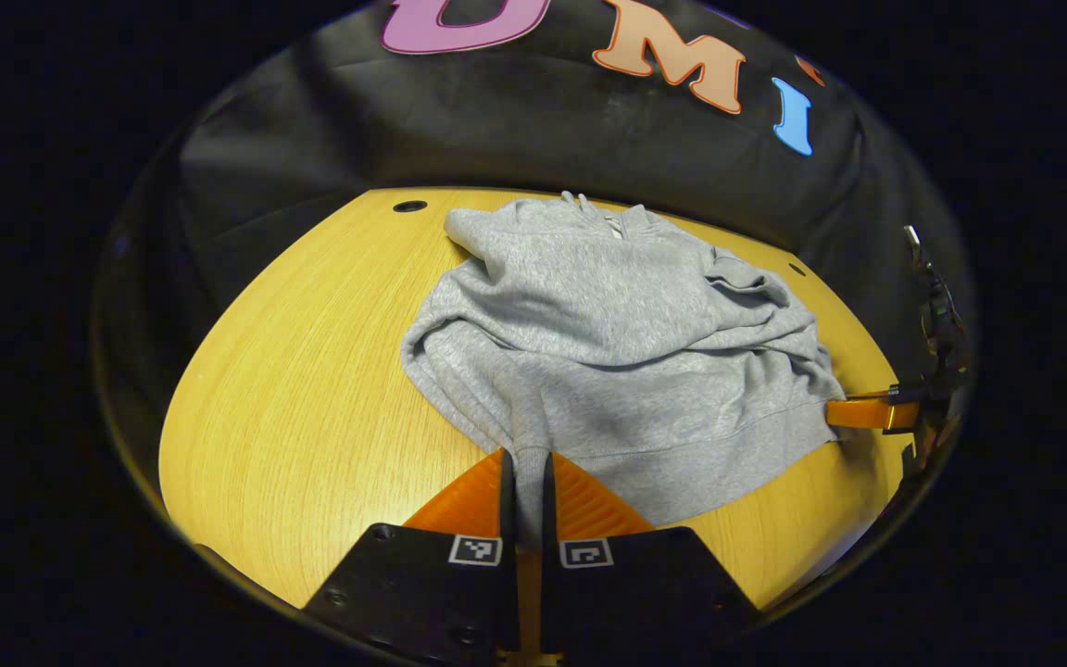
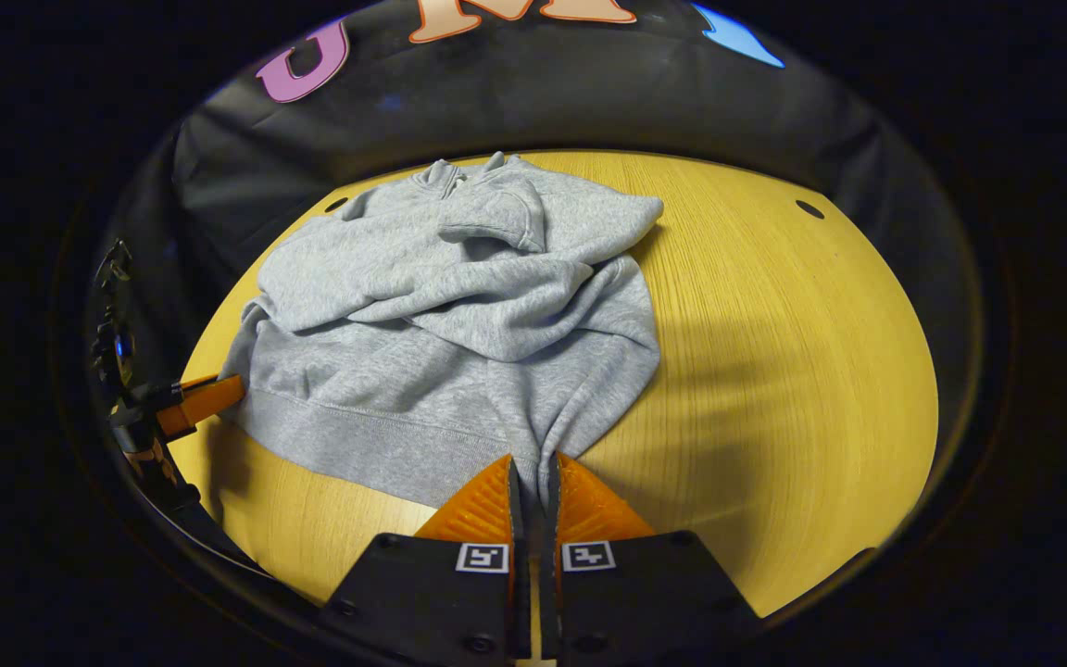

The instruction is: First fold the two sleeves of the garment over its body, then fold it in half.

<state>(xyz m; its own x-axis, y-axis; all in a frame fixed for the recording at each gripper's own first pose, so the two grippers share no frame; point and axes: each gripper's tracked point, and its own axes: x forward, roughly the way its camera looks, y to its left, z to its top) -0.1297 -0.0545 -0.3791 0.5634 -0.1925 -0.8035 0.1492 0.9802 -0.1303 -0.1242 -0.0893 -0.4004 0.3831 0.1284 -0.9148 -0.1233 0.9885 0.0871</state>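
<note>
Counter: wooden, with small round holes near its far edge. Garment: grey sweatshirt, lying on the counter's middle, collar toward the far edge, both sleeves already folded across its body. Your left claw: clamped together on one near hem corner. Your right claw: likewise pinched on the other near hem corner.

Garment: soft grey marl knit cloth, matt, fleecy, ribbed hem band; table: light wood-grain top, smooth, slight sheen; booth wall: black cloth, matt, creased; left gripper fingers: ridged plastic-looking pads, body matt hard plastic; right gripper likewise ridged, matt.
</note>
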